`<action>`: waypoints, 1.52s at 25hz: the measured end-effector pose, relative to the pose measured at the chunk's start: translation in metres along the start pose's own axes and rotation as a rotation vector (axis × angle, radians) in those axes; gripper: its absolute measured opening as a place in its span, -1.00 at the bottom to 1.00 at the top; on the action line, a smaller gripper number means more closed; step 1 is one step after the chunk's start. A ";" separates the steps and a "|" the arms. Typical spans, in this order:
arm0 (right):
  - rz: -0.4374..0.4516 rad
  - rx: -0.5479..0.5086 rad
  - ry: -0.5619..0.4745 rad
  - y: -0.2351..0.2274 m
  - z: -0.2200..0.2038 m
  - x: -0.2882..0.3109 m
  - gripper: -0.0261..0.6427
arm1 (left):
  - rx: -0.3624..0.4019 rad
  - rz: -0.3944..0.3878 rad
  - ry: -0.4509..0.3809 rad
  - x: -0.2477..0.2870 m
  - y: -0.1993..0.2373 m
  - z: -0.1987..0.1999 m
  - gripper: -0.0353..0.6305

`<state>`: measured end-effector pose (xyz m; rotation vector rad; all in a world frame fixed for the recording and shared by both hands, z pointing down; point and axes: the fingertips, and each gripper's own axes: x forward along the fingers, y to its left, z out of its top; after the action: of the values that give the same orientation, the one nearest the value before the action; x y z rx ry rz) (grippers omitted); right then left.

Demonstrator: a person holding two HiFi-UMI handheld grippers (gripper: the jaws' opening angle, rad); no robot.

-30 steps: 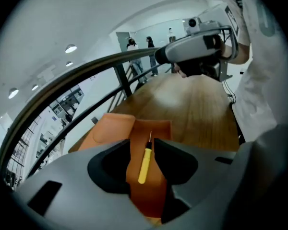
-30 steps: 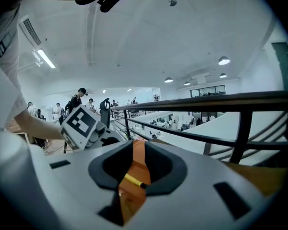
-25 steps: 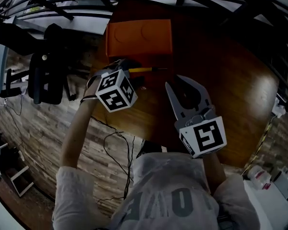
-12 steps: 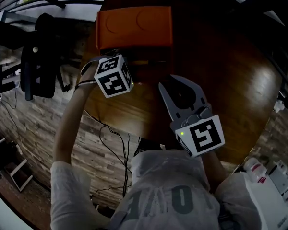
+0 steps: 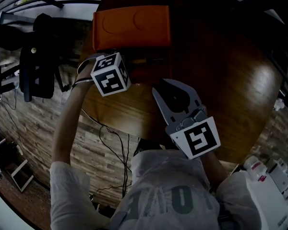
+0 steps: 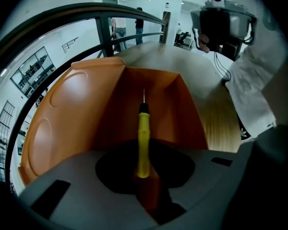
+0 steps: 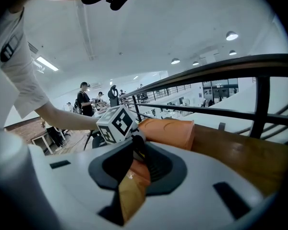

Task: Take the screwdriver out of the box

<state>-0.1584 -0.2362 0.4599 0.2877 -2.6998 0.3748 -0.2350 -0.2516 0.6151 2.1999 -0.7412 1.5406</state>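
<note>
**Screwdriver in my left jaws, over the open box**

My left gripper [image 6: 144, 176] is closed on the butt end of the screwdriver [image 6: 142, 138]. Its jaws pinch the yellow handle, and the rest of the tool runs straight out ahead of them. The black collar and thin metal tip point into the open box [image 6: 158, 109], toward its far wall. I cannot tell whether the tip touches the box floor or hangs above it. The lid [image 6: 72, 114], with its round embossed shapes, stands to the left of the box's hollow.

From the head view, my left gripper sits at the near edge of the box, by its left half, with the marker cube facing up.

My right gripper [image 5: 167, 82] hangs over the table [image 5: 230, 80], just off the box's near right corner and apart from it. Its jaws are drawn together with nothing between them, and they point toward the box. In its own view I see the box and my left gripper's cube beyond the closed jaw tips.
</note>
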 end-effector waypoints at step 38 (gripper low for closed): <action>-0.490 -0.108 -0.484 -0.001 0.138 -0.180 -0.69 | -0.390 0.558 -0.905 -0.276 -0.051 0.182 -0.65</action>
<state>-0.0455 -0.2525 0.2640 1.1013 -2.9513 0.0081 -0.1420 -0.2529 0.2935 2.4173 -1.8505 0.3818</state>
